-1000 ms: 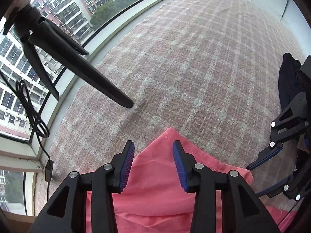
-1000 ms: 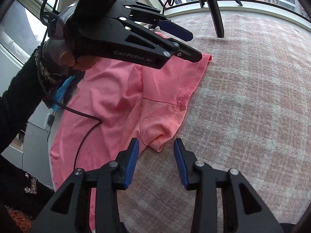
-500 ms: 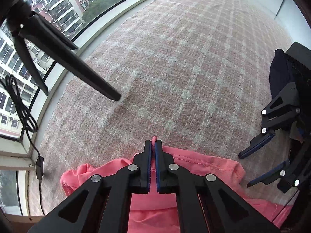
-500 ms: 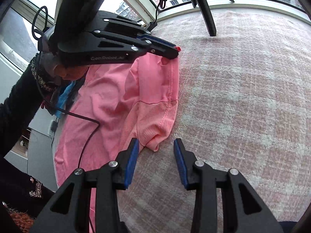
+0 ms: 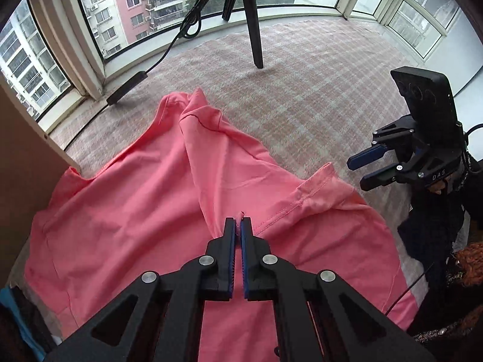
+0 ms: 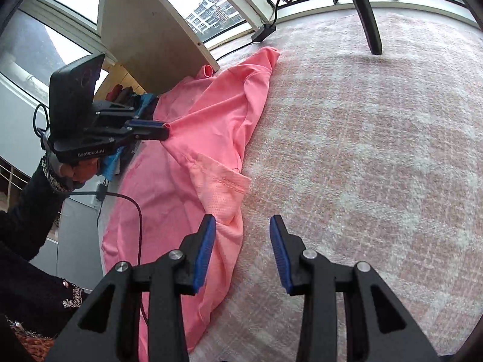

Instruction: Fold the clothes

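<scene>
- Left wrist view: looks from behind the left gripper point(image 5: 241, 226) along its fingers, steeply down onto the pink shirt point(image 5: 145, 211), which fills the near field; the plaid cover point(image 5: 317, 96), a tripod leg point(image 5: 255, 30) and the windows point(image 5: 135, 6) lie beyond.
- Right wrist view: looks from behind the right gripper point(image 6: 243, 241), slanting down across the plaid cover point(image 6: 377, 150) toward the windows point(image 6: 211, 15); the shirt point(image 6: 211, 120) lies to the left.
- Shared field: shirt, cover, tripod leg point(image 6: 368, 15), cable box point(image 5: 126, 87) point(image 6: 264, 32).
- Each view shows the other gripper: the right gripper point(image 5: 366, 169) at the left view's right edge, the left gripper point(image 6: 163, 129) at the right view's left edge.
</scene>
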{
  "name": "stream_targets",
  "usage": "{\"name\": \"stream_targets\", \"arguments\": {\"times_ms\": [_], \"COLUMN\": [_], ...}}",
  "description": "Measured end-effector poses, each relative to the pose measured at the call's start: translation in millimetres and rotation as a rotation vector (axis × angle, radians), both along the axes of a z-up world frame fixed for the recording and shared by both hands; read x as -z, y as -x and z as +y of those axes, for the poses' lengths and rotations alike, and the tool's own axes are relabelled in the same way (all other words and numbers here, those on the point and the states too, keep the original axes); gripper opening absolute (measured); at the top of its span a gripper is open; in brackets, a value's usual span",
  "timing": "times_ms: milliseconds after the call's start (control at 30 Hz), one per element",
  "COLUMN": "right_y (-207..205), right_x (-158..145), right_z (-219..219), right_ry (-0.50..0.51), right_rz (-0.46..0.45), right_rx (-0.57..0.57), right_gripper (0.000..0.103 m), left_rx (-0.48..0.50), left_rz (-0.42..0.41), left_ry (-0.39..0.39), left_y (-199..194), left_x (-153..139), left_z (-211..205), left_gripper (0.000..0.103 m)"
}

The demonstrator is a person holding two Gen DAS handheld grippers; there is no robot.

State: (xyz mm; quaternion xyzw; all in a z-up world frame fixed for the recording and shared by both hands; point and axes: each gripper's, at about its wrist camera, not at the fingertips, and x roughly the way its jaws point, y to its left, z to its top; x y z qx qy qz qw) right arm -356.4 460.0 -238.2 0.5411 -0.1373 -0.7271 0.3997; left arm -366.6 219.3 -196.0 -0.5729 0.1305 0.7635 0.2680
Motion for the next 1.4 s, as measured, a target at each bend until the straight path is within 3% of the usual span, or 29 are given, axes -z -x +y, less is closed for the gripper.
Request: {"name": "stream_targets", "arguments": {"times_ms": [233,267,300,333,500,667,800,933,1033,1167,1267,1333,1400], "right_y": [12.4,14.4,15.3,13.9,-13.1,-33.2,-40.0,-38.7,-39.6,-9.7,7.4,13.4,12.5], "right_x": [3.3,5.3,7.6,7.8,-20.7,-42.0,-42.9,-23.8,-25.6,-18.5,-5.6,-0.2,-5.9], "right_z": [-26.4,-28.1,-27.4,-25.4,-3.1,7.5,17.8,9.7,23.6,52.3,37.0,24.1,12.1], "right_ry": [0.092,0.114,0.140,0.159,0.192,0.125,0.092,0.126,0.115,0.094,0.040,0.039,0.030], "right_rz": [-0.051,-0.063,-0.077,-0.077,0.069,0.184,0.208,0.018,0.052,0.031,-0.018,-0.052,-0.028], "right_rx": [-0.006,-0.001,0.013,0.028,0.078,0.106,0.098,-0.048,-0.019,0.142,0.078,0.039,0.009], "right_gripper": [0.035,0.031,0.012,0.003,0.003,0.003,0.003,0.007,0.008,0.012,0.014,0.030,0.034], "left_rx": [-0.012,-0.012,-0.014,-0.019,0.004,0.110,0.194,0.239,0.193,0.112,0.081,0.070,0.069], "left_rz": [0.000,0.003,0.008,0.016,0.075,0.160,0.212,0.208,0.143,0.058,0.038,0.034,0.030], "left_ry": [-0.019,-0.017,-0.015,-0.007,0.022,0.024,0.019,0.045,0.091,0.140,0.124,0.112,0.112], "left_y": [-16.1,-15.5,-14.6,-12.9,6.6,31.5,42.0,43.1,39.7,34.4,32.6,32.5,32.8], "left_x": [-4.0,-3.1,-4.1,-5.6,-21.3,-41.6,-57.0,-55.9,-30.4,5.3,14.2,16.7,18.7], "left_z": [-11.1,-10.2,-10.8,-11.5,0.2,49.7,82.8,90.9,67.3,33.2,21.2,17.3,16.4], "left_gripper": [0.003,0.003,0.003,0.003,0.003,0.003,0.003,0.003,0.003,0.003,0.003,0.003,0.003]}}
